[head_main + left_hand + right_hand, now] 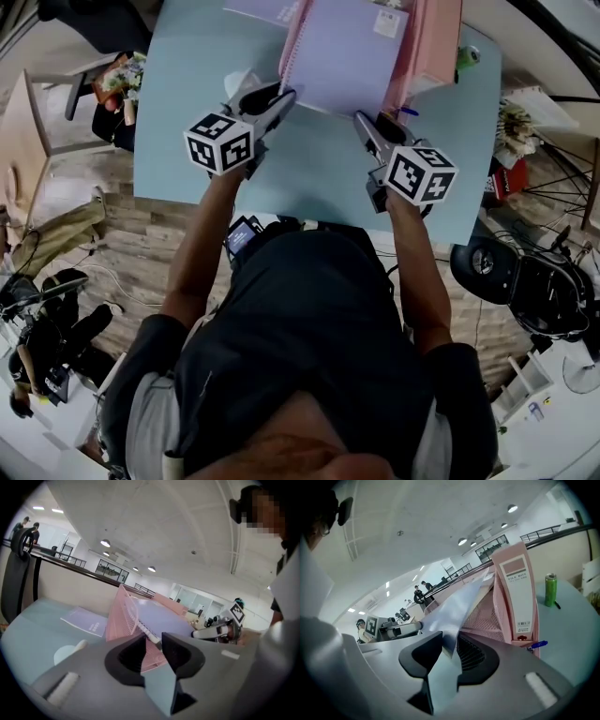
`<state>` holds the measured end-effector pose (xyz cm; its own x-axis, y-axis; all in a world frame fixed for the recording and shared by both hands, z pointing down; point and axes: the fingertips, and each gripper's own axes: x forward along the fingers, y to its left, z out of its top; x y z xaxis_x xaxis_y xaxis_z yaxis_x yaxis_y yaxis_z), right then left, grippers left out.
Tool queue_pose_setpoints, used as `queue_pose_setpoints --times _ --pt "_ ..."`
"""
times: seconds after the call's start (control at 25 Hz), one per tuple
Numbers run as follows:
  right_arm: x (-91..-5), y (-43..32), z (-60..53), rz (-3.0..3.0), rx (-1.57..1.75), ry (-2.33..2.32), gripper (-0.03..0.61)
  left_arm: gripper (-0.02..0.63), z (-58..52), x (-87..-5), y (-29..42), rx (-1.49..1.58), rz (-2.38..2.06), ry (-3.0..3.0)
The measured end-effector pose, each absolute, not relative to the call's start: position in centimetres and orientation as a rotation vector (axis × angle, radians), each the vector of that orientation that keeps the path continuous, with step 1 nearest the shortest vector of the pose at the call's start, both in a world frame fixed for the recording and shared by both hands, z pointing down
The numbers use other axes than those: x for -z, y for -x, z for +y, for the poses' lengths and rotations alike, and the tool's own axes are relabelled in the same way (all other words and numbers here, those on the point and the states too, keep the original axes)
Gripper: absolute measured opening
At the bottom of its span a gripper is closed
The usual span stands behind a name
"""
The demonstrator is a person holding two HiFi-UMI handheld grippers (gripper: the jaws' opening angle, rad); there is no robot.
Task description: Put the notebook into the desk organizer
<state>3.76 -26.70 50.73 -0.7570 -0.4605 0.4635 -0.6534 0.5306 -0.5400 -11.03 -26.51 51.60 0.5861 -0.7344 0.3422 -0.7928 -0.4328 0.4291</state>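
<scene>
At the head view's top edge the pink desk organizer (433, 42) and the notebook (349, 56) are cut off, and its barcode sticker (525, 623), right of centre in the right gripper view, is too small to read.

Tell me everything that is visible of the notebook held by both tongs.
The notebook has a pale lilac cover, thin card by its look, white spiral binding along its left edge and a small label near its far right corner. It is closed and tilted, its far part resting on the pink mesh organizer. The left tongs pinch its near left corner at the spiral; the right tongs pinch its near right corner.
</scene>
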Motion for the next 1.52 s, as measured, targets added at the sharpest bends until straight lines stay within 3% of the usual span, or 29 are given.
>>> queue_pose_setpoints --times 1.52 --pt "-46.5 -4.1 -13.5 -2.558 -0.823 -1.061 0.092 0.163 -13.8 -47.1 9.9 -0.215 -1.191 -2.459"
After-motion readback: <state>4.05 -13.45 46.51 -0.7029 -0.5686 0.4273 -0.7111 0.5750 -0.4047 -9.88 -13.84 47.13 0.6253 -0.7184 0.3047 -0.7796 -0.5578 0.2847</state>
